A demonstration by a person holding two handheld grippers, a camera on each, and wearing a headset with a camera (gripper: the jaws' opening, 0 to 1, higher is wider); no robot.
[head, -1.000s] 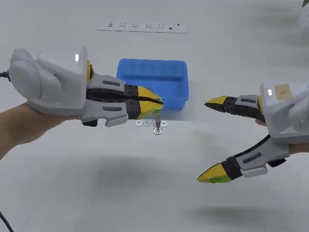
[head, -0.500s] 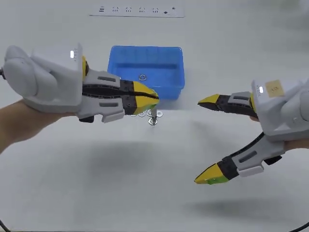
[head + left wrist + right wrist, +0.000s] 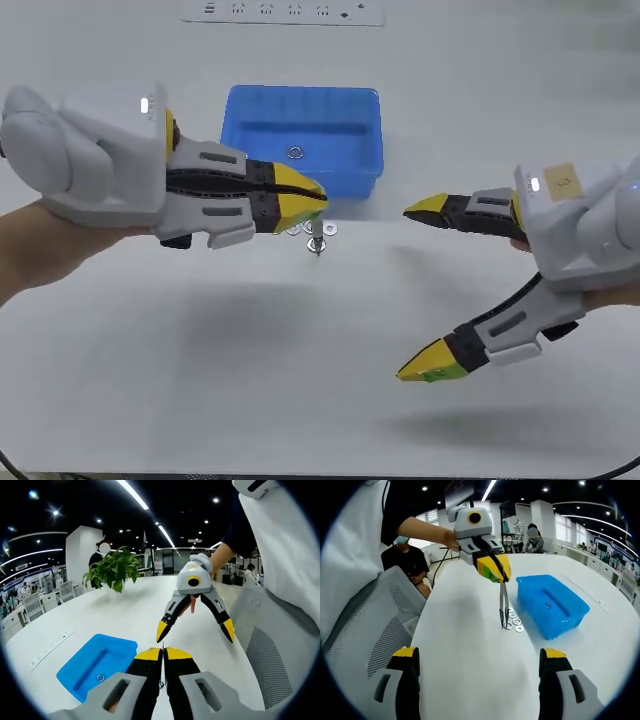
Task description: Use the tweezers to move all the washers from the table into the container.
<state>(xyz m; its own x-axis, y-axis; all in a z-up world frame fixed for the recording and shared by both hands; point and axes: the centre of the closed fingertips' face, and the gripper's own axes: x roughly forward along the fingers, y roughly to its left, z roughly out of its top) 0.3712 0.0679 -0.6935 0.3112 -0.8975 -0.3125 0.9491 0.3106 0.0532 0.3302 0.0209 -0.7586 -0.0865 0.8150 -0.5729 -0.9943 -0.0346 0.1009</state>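
Note:
My left gripper point(image 3: 318, 200) is shut on a pair of metal tweezers point(image 3: 315, 235) that hang down to the white table. Their tips rest at a washer point(image 3: 316, 248), just in front of a short row of washers point(image 3: 328, 229). Behind them stands the blue container point(image 3: 357, 168) with one washer point(image 3: 294, 153) inside. In the right gripper view the tweezers point(image 3: 503, 605) reach the washers point(image 3: 514, 621) beside the container point(image 3: 565, 615). My right gripper point(image 3: 406, 292) is wide open to the right, holding nothing. The left gripper view shows my shut left gripper point(image 3: 163, 654) and the container point(image 3: 80, 672).
A white power strip point(image 3: 283, 12) lies at the table's far edge behind the container. A grey mesh chair point(image 3: 375, 630) stands off the table's near side. A potted plant point(image 3: 112, 570) sits further along the table. People are in the background.
The head camera has tilted, so everything sits a little higher in the picture. The tweezers stay at the washers. My right gripper has drifted slightly left.

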